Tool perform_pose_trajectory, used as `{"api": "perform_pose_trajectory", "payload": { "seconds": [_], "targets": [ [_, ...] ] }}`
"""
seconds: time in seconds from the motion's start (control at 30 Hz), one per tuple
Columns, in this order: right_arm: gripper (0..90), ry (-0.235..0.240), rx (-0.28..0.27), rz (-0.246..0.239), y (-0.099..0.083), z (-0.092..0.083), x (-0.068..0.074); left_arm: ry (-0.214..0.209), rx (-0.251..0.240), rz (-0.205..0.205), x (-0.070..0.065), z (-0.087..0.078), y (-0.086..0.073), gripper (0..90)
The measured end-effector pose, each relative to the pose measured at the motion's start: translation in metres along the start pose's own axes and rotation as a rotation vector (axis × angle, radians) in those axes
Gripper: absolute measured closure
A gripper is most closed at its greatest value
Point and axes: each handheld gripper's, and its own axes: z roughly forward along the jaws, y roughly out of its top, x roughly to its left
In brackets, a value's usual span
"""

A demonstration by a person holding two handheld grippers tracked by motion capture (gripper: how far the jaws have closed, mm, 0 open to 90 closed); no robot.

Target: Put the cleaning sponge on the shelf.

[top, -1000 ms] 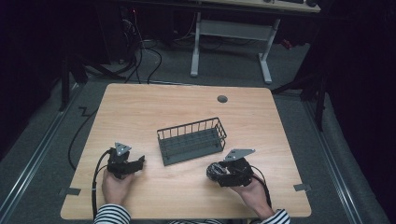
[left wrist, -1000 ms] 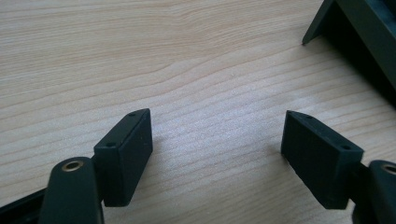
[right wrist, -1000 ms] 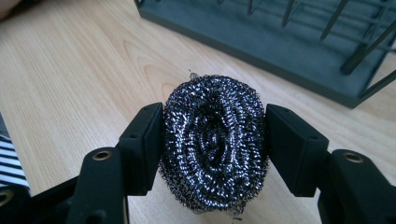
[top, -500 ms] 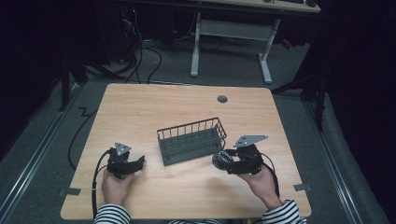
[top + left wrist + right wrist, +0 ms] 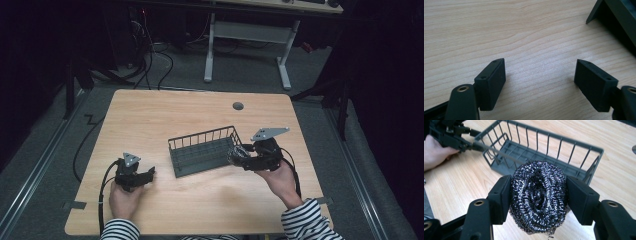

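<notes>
We grip steel scourer point(image 5: 539, 197) w/ right hand-held gripper point(image 5: 539, 195), basket point(image 5: 205, 152) at 12; left hand-held gripper point(image 5: 540, 80) released. Risk: scourer snags basket rim, tips it.

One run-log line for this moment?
right gripper: shut on steel scourer, beside basket | left gripper: open, on table

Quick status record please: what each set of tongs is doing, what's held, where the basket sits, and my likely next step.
right tongs: shut on steel wool scrubber, lifted at the basket's right end
left tongs: open, nothing between them, resting low on the table
wire basket: grey, mid-table, upright, nothing visible inside
scrubber vs basket: not inside yet
likely next: carry scrubber over the rim and release
</notes>
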Motion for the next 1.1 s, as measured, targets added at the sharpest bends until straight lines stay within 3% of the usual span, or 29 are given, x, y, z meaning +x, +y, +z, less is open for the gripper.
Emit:
{"api": "perform_pose_trajectory", "payload": {
  "seconds": [0.37, 0.67, 1.1],
  "targets": [
    [40.5, 0.019, -0.031, 0.027, 0.03, 0.007, -0.011, 0.0, 0.0, -0.001, 0.0, 0.0, 0.0, 25.6],
    [40.4, 0.007, 0.0, 0.018, 0.046, 0.024, -0.013, 0.001, 0.0, -0.001, 0.0, 0.0, 0.0, 25.6],
    [40.4, -0.002, 0.032, 0.041, 0.057, 0.053, -0.022, 0.0, 0.0, -0.001, 0.0, 0.0, 0.0, 25.6]
  ]
}}
